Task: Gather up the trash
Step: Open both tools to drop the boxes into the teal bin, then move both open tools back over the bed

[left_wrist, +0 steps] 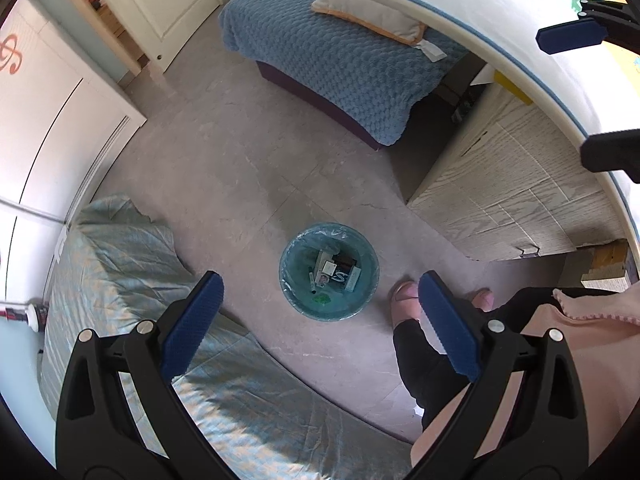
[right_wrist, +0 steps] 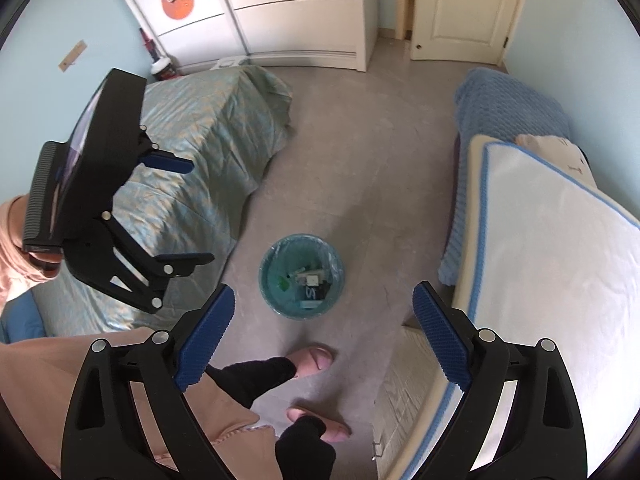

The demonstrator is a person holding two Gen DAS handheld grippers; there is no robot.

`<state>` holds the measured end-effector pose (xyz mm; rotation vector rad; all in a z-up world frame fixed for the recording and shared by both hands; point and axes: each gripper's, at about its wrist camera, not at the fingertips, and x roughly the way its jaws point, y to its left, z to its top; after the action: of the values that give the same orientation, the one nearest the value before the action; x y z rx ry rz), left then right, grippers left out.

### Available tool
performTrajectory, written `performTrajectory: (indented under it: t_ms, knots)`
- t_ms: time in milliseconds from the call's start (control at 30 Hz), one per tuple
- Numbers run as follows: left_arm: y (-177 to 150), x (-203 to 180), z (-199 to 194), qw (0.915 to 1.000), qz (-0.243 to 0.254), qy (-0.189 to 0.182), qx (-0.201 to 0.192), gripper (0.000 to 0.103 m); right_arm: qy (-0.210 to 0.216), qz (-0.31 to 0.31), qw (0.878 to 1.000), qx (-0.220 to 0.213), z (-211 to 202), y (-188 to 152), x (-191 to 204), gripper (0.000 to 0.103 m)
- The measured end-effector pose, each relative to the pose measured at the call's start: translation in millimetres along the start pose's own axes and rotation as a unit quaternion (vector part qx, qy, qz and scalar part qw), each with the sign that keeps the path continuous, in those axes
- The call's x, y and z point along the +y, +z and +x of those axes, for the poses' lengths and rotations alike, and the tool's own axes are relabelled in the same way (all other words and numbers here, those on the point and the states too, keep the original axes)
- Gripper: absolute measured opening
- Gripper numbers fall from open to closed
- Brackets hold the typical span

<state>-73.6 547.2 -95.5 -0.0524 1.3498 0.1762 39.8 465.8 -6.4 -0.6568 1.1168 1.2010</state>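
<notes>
A round bin with a blue plastic liner [left_wrist: 294, 300] stands on the grey floor, holding several pieces of trash such as small boxes and wrappers [left_wrist: 334, 270]. It also shows in the right wrist view [right_wrist: 267, 276]. My left gripper [left_wrist: 320, 316] is open and empty, held high above the floor, with the bin seen between its fingers. My right gripper [right_wrist: 324, 330] is open and empty, also high above the bin. The left gripper also shows in the right wrist view [right_wrist: 188, 212], over the bed. The right gripper shows in the left wrist view [left_wrist: 592, 92], over the white mattress.
A bed with a green-gold cover [left_wrist: 132, 280] lies left of the bin. A blue blanket over a bench [left_wrist: 340, 60] and a white mattress with blue piping [right_wrist: 560, 260] on a wooden base [left_wrist: 520, 192] lie right. The person's slippered feet [right_wrist: 312, 360] stand near the bin. White wardrobe [right_wrist: 296, 8] behind.
</notes>
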Motion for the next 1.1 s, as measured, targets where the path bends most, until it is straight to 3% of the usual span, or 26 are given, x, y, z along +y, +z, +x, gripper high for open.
performTrajectory:
  t_ms: [667, 1100]
  knots:
    - [42.3, -43.1, -19.6, 0.9949, 0.095, -0.009, -0.032, 0.096, -0.046, 0.114, 0.992, -0.029, -40.4, -61.4, -44.7, 0.09]
    - [72.8, -100.0, -40.3, 0.9822, 0.177, -0.015, -0.062, 0.096, -0.079, 0.208, 0.973, -0.067, -76.2, -122.7, -67.9, 0.09]
